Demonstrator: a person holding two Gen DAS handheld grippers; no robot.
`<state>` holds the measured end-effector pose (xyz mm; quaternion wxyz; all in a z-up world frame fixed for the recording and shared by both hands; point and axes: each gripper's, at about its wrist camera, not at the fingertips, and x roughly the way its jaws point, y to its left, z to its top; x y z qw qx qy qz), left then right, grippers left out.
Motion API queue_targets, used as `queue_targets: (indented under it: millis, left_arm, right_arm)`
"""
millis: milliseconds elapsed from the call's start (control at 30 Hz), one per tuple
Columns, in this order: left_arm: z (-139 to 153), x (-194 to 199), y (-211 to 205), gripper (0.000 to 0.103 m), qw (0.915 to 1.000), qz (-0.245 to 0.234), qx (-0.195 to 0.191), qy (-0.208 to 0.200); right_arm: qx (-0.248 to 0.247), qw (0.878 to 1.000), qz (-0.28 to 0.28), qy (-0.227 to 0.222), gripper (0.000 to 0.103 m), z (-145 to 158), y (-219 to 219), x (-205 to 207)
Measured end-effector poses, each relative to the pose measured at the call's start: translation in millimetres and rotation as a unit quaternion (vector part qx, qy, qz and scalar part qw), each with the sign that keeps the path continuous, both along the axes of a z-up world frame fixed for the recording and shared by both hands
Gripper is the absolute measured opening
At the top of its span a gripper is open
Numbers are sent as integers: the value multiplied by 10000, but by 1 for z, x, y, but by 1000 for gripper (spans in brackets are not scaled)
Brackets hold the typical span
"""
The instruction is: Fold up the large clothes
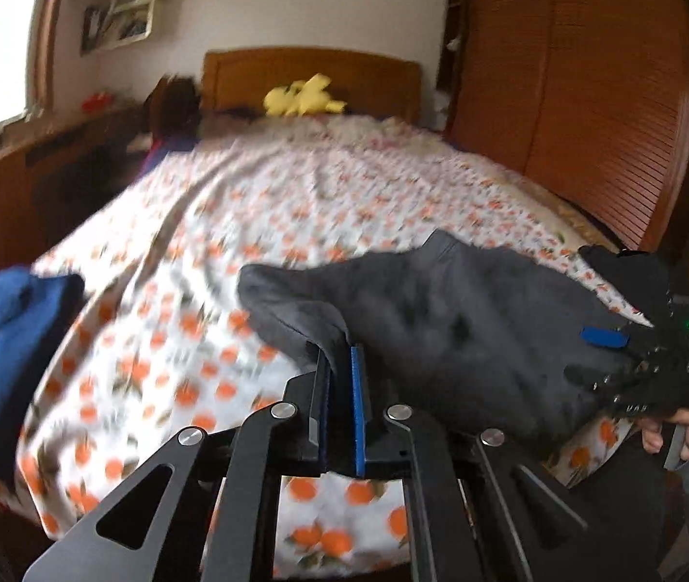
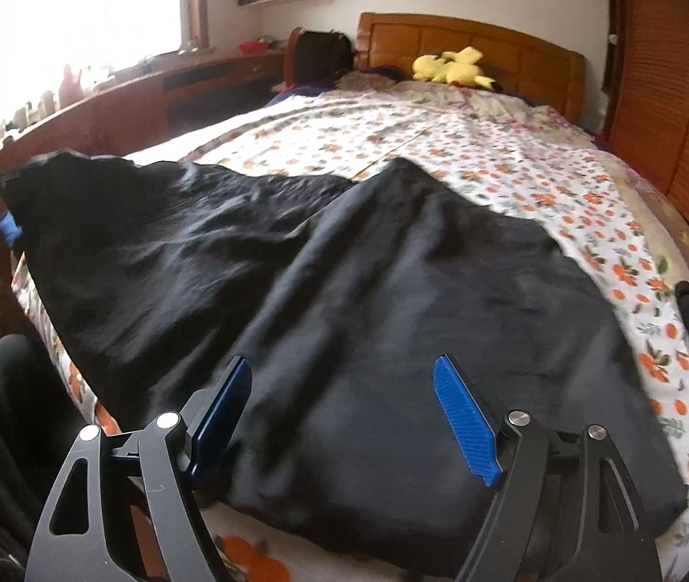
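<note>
Left gripper [image 1: 343, 363], low centre of its view, is clamped on an edge of the dark grey garment [image 1: 441, 330], lifting it off the orange-print bedsheet [image 1: 296, 194]. Right gripper [image 2: 342, 373] sits wide apart, holding nothing, hovering over the garment [image 2: 344, 291] spread across the lower middle of its frame. Folded blue clothing [image 1: 0, 339] lies far left; a yellow plush toy [image 2: 451, 65] rests by the wooden headboard [image 2: 514, 53], top.

A large dark fabric garment [image 2: 344, 300] lies spread across the near end of the orange-print covered bed [image 2: 514, 165]. A yellow plush toy [image 2: 451, 68] sits against the wooden headboard [image 2: 528, 56] behind. A folded blue cloth [image 1: 0, 354] lies on the bed's left edge.
</note>
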<state>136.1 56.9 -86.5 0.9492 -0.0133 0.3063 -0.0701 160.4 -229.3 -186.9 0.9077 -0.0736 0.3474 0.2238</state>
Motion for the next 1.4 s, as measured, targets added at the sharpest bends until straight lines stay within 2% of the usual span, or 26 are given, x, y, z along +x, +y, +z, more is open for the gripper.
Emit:
queue_targets:
  millis: [167,533,700,800,967,1167,1233,1400]
  left_arm:
    - [30,14,-43,3,9991,-284,175,-280]
    - [57,38,-121,2,9952,-756,281,-554]
    - [63,54,-176,2,9910,-1133,399,-593]
    - [61,63,-216,1,9878,-1355,518,-571]
    - [52,78,-275,1,9807,-1855,424,-445]
    - [11,93,-336,1,9691,-2438,366,-5]
    - [0,94,-340,2,9694,-2425,390,35]
    - [-4,100,-333,9,9787,-1989,503,-46]
  right_arm:
    - [-115,9998,-152,-49,75,2,-27,2]
    - [51,9982,-546,-258,75,13,-89,-4]
    - [221,9963,-778,-305,75,12,-120,-6]
    - [289,9949,-917,-321,75,11,-138,-8]
    - [409,9923,-1122,-334,75,10,-165,-14]
    - [438,9899,-1317,-286,75,8,-190,-22]
    - [398,9896,-1356,-256,75,8,-196,-24]
    - [223,9900,-1370,-256,75,10,-201,-29]
